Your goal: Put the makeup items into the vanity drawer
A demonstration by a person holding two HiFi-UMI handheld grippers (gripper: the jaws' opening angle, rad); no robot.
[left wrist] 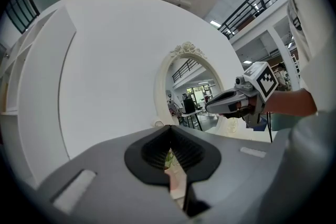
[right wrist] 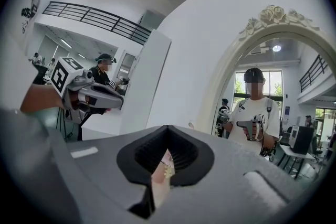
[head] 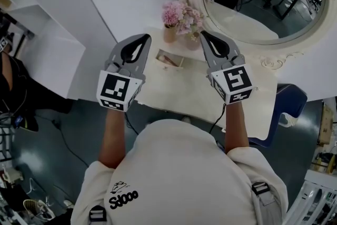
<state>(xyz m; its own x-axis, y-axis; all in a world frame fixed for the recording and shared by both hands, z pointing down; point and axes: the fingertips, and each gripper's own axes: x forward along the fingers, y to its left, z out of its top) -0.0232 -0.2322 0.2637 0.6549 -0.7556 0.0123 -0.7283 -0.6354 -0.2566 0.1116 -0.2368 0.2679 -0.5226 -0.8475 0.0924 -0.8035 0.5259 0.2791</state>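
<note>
Pink flowers (head: 174, 12), cream vanity top (head: 174, 95), grey left hand-held gripper (head: 146, 37) & right hand-held gripper (head: 203, 34) w/ blk/wht markers

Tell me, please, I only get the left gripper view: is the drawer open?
Observer: Yes, the head view shows a small drawer pulled open on the vanity.
Operator: Is the other tool holding something?
Observer: No, the right gripper view shows the right tool shut and empty.
Operator: Anything pretty there?
Observer: Pink flowers stand just behind the drawer.
</note>
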